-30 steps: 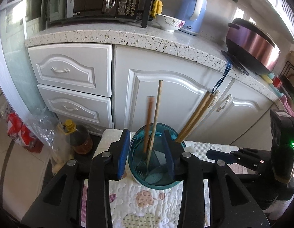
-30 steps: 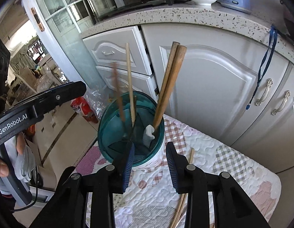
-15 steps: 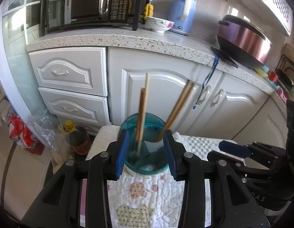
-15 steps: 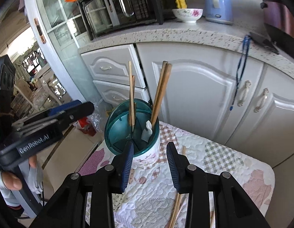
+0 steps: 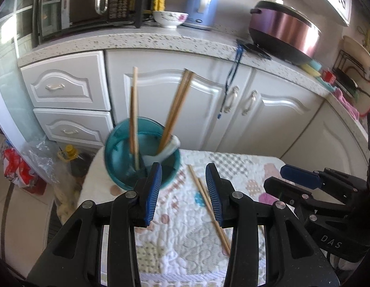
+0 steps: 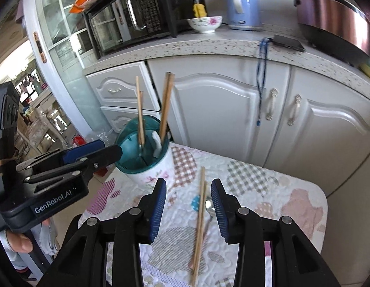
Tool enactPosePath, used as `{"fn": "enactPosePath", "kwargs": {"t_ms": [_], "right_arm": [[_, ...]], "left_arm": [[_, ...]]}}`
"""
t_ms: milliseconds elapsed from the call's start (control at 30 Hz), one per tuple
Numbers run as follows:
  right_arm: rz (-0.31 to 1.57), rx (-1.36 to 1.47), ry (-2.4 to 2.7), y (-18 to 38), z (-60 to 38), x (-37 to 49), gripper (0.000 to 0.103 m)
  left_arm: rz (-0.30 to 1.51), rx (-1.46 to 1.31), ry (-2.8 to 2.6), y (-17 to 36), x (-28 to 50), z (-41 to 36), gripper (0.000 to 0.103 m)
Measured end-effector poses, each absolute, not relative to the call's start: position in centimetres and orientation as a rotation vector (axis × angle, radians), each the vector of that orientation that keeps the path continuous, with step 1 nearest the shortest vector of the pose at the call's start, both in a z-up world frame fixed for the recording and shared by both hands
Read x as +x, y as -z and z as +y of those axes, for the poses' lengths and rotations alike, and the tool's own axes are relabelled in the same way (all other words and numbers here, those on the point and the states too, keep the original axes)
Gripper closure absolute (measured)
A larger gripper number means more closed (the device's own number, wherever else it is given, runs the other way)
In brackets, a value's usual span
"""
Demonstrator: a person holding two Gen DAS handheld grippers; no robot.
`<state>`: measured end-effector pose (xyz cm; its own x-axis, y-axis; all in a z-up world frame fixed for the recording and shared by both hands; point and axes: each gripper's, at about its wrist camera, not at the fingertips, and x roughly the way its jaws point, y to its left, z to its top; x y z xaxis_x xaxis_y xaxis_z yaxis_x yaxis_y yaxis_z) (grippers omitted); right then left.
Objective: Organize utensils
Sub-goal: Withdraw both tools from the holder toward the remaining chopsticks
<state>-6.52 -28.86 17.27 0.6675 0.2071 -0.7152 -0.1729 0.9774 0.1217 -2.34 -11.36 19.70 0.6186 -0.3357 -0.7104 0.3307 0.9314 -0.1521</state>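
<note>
White kitchen cabinets (image 5: 175,100) under a speckled counter fill the background, with a small table covered by a quilted patchwork cloth (image 6: 256,181) in front. At the far left of the table stands a cup with a teal rim (image 6: 146,165), already holding two pairs of chopsticks and a white spoon (image 5: 165,150). Right of it, near the middle of the cloth, a loose pair of chopsticks (image 6: 200,217) lies flat, with a metal spoon (image 6: 210,209) just beside them. The left gripper (image 5: 183,192) hovers partly open and empty. The right gripper (image 6: 188,209), also empty, is opening, framing the loose pair without its pads touching them. These sticks look light, stiff and thin, likely to roll or scissor apart; pinching both together near mid-length seems safest. The spoon looks slick and low-lying, so its handle is the better hold.
</note>
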Motion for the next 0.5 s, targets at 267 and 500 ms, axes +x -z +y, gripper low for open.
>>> {"fn": "enactPosePath", "kwargs": {"t_ms": [267, 500], "right_arm": [[0.823, 0.067, -0.168, -16.7, -31.2, -8.2, 0.064], [0.844, 0.083, -0.131, -15.8, -33.5, -9.1, 0.064]], "left_arm": [[0.843, 0.031, 0.424, -18.4, -3.6, -14.3, 0.065], [0.87, 0.053, 0.444, -17.4, -3.8, -16.0, 0.065]]}}
